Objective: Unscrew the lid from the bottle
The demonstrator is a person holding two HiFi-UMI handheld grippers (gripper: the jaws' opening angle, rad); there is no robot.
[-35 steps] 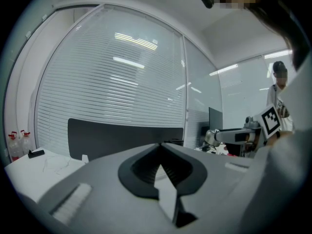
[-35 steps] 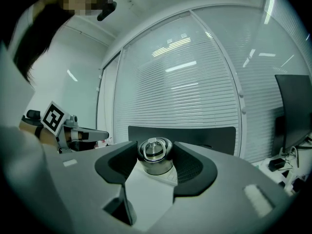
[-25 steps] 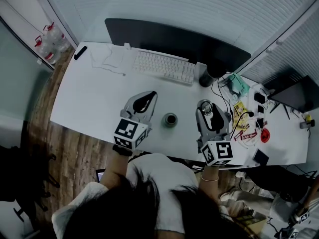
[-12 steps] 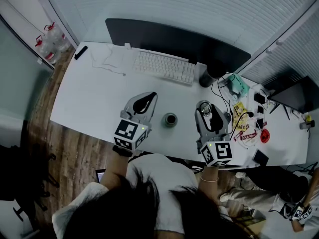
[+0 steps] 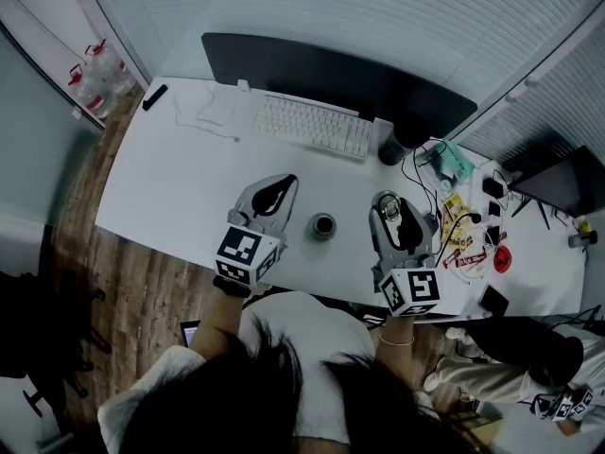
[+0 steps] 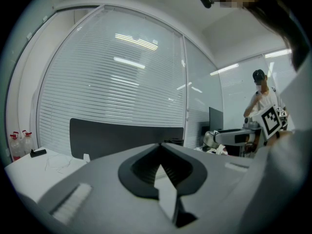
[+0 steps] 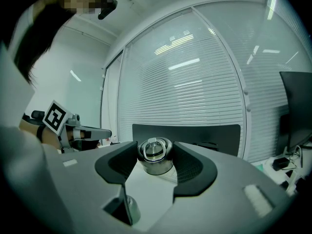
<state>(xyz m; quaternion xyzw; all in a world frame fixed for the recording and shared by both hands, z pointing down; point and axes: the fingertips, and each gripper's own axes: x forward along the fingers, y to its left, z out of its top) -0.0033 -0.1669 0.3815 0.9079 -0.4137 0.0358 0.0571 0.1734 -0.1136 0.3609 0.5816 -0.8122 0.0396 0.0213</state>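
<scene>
A small dark bottle [image 5: 323, 226] stands upright on the white desk [image 5: 180, 187], its mouth uncovered, between my two grippers and touched by neither. My right gripper [image 5: 392, 200] lies to its right, shut on a round metal lid [image 5: 393, 208] with a ring handle. In the right gripper view the lid [image 7: 155, 161] sits between the two dark pads [image 7: 191, 165] of that gripper [image 7: 155, 148], touching both. My left gripper [image 5: 283, 182] rests to the bottle's left, shut with nothing in it. In the left gripper view its tips [image 6: 161, 145] meet.
A white keyboard [image 5: 312, 126] and a dark monitor [image 5: 331, 78] stand behind the grippers, with a dark cylinder [image 5: 391, 148] beside them. Cables and small items [image 5: 463, 220] crowd the desk's right end. A black remote [image 5: 154, 97] lies far left. Another person [image 6: 263, 101] stands beyond.
Both grippers, the lid and the bottle have stayed put. Only the other person at the lower right edge of the head view has shifted.
</scene>
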